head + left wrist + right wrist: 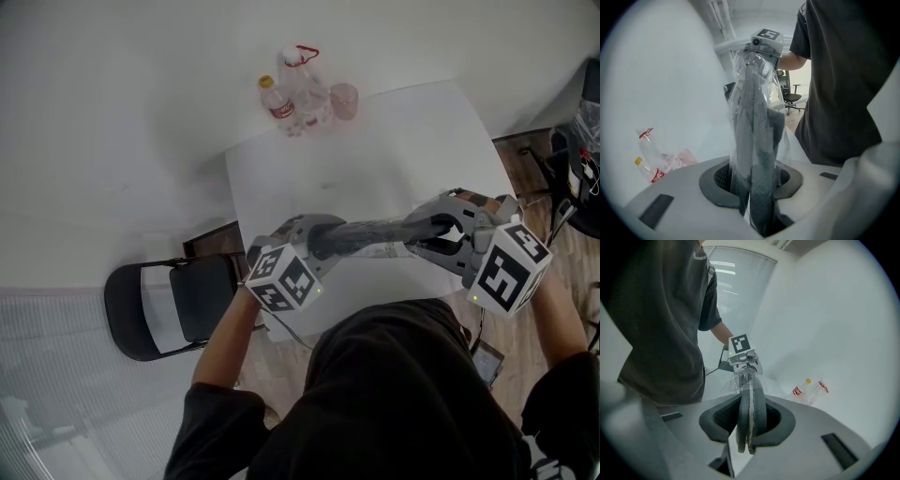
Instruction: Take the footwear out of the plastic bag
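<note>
Open top of the white square table lies between the grippers and a cluster of clear plastic bottles at its far edge. A black folding chair stands off its left side. The person's dark torso hides the near table edge. The dark grey flat footwear hangs level over the table's near part, partly inside a clear plastic bag. The left gripper has its jaws clamped narrowly on the bagged end. The right gripper pinches the other end, where any film is hard to make out.

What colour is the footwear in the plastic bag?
Dark grey footwear; best in the left gripper view.
</note>
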`<state>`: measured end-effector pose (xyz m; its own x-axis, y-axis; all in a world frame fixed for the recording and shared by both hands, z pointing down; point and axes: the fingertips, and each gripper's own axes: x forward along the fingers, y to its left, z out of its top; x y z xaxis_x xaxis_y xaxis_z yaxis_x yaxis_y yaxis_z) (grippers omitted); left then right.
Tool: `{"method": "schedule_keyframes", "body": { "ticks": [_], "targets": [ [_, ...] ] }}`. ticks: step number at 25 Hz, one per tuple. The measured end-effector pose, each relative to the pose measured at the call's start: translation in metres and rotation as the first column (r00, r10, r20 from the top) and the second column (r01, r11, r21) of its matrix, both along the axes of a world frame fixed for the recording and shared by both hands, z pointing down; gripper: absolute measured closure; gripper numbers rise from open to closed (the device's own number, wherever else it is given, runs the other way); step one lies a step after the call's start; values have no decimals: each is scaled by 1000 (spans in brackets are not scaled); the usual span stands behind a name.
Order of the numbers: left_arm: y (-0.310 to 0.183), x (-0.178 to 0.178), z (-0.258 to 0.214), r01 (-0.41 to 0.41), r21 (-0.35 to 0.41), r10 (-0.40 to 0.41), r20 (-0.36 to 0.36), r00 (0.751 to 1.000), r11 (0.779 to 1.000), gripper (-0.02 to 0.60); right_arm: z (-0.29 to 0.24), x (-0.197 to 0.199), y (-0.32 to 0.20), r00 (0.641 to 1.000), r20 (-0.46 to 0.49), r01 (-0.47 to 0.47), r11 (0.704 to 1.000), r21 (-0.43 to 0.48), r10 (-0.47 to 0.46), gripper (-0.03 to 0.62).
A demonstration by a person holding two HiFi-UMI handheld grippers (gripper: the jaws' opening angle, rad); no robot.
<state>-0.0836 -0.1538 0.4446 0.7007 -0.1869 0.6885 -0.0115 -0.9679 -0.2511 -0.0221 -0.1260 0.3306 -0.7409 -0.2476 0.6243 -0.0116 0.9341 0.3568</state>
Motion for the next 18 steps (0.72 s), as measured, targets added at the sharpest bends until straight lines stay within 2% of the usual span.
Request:
{"method": "schedule_keyframes", "body": {
  "ticks": [18],
  "targets": [
    [5, -11, 12, 4, -50, -4, 5, 1000, 999, 442, -9, 13, 1, 1000, -15, -4, 999, -35, 4, 511]
  ]
}}
